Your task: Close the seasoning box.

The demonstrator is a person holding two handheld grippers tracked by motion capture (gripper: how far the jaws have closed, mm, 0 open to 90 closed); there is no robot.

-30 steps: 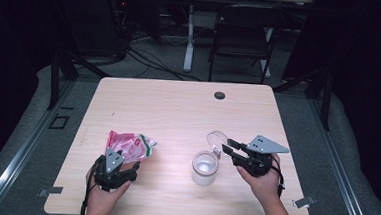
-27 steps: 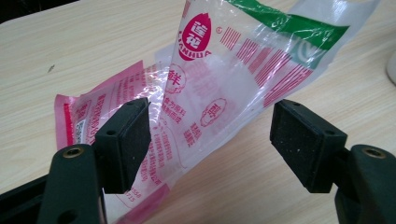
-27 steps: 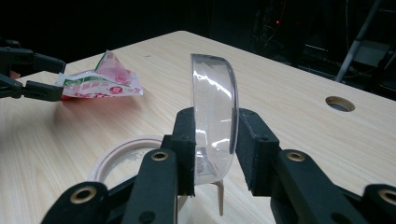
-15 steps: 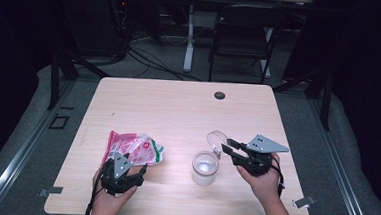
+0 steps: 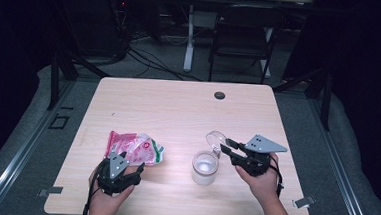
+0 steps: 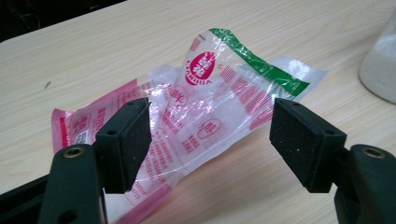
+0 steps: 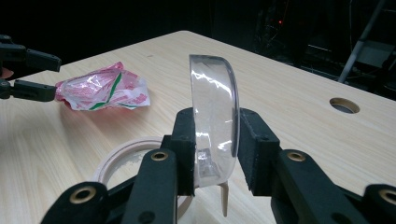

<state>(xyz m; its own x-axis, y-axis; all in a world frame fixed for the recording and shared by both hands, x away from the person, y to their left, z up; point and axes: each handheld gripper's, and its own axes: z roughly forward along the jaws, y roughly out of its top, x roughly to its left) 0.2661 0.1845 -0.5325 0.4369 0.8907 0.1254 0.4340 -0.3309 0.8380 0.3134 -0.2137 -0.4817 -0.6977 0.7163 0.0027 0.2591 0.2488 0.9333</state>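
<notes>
Left gripper [image 5: 135,170] had pulled back toward the table's near edge since the earlier frame, coming off the plastic bag [image 5: 135,147] it had been over; right gripper [image 5: 227,148] stayed put. Left jaws stood wide open, nothing between the pads, and the bag lay flat just beyond them on the table [image 5: 178,112], near the front-left corner. In the left gripper view the bag [image 6: 205,107] was crumpled, clear with pink and red print and a green stripe, and the pads [image 6: 130,140] sat just short of its near end, not pressing it. Right gripper was partly closed on a clear round lid [image 5: 216,139], held on edge. In the right gripper view the lid [image 7: 214,116] stood upright, clamped between both pads [image 7: 254,149]. An open jar [image 5: 205,167] with white contents stood on the table just left of the right gripper, toward the near edge, right of center, well apart from the bag. A cable hole [image 5: 220,95] sat near the far edge.
</notes>
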